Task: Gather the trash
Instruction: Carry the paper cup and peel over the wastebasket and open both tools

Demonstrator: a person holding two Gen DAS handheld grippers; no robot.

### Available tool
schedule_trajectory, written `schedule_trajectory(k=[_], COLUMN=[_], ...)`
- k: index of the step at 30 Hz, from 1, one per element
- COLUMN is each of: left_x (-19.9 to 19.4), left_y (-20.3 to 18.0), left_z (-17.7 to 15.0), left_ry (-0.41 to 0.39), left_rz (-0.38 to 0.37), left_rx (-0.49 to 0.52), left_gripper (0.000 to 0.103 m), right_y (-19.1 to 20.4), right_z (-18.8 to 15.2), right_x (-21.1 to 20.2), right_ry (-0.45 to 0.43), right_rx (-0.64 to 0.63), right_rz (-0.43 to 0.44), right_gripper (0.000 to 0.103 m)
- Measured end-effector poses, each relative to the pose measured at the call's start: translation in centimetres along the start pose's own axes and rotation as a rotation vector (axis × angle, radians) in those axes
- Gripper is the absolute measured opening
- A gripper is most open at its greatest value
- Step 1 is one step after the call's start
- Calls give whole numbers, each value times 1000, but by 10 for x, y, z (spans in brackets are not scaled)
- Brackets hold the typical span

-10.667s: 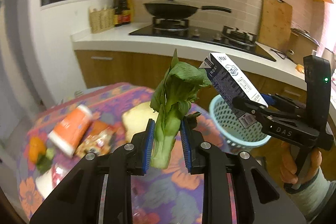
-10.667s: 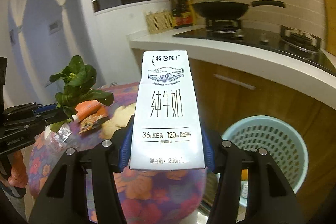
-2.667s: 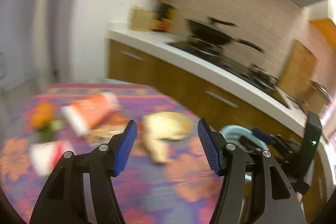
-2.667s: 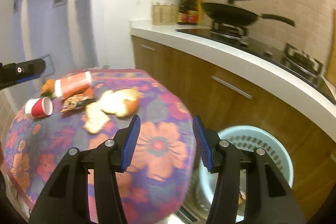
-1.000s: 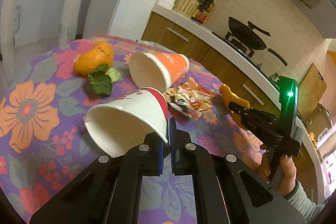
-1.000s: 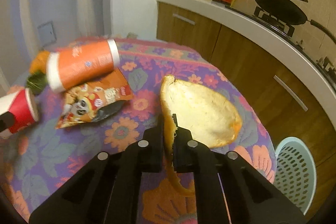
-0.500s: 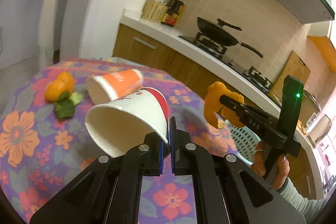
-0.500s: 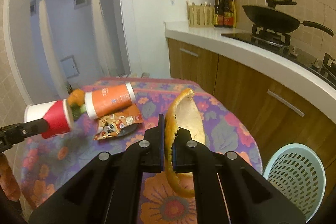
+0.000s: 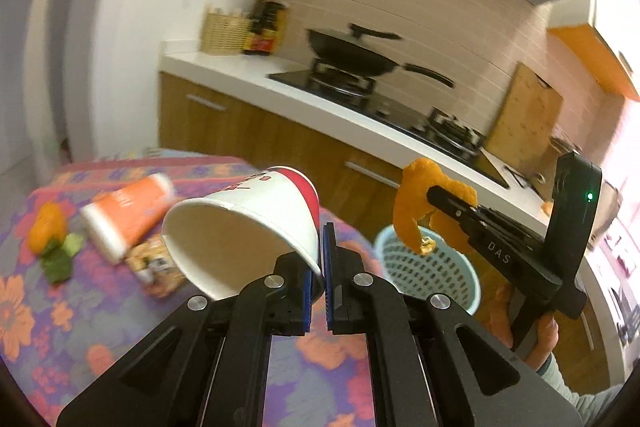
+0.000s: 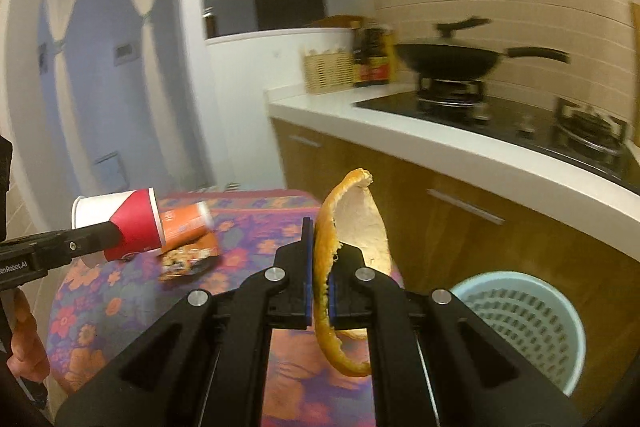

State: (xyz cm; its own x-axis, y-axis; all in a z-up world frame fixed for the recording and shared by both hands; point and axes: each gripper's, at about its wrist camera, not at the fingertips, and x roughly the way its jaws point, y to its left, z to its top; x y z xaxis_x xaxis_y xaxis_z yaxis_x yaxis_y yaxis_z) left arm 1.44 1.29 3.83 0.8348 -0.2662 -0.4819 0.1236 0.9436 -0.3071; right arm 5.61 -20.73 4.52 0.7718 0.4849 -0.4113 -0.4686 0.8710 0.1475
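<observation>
Meanwhile, the left gripper (image 9: 322, 247) pinches the paper cup (image 9: 244, 227) by its rim; at its 2 o'clock, the right gripper (image 10: 319, 255) pinches orange peel (image 10: 352, 227) above the basket (image 10: 520, 311).

I'm pinching the rim of a paper cup (image 9: 256, 223) in my left tool (image 9: 322, 267), its open mouth facing me above the flowered tabletop (image 9: 48, 327). My right tool (image 9: 452, 203) is holding orange peel (image 9: 412, 203) over the blue basket (image 9: 432, 271). An orange cup (image 9: 128, 211) is lying on the cloth.
</observation>
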Motion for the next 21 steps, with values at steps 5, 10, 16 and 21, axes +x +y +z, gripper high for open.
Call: schedule_trajectory(k=[5, 10, 16, 21], left_x=[45, 103, 160, 196], left_y=[-52, -97, -139, -167], left_z=[3, 5, 3, -10], left_ry=[73, 173, 278, 354], left_rz=[-56, -101, -142, -151], left_rx=[87, 149, 220, 266], left_gripper=[2, 2, 2, 3], right_y=[-63, -118, -173, -196], right_z=[-12, -29, -54, -72], right_x=[-17, -17, -8, 4], right_ry=[12, 88, 193, 284], right_rx=[88, 139, 224, 278], right_rz=[-92, -201, -288, -318], right_gripper=[3, 3, 3, 3])
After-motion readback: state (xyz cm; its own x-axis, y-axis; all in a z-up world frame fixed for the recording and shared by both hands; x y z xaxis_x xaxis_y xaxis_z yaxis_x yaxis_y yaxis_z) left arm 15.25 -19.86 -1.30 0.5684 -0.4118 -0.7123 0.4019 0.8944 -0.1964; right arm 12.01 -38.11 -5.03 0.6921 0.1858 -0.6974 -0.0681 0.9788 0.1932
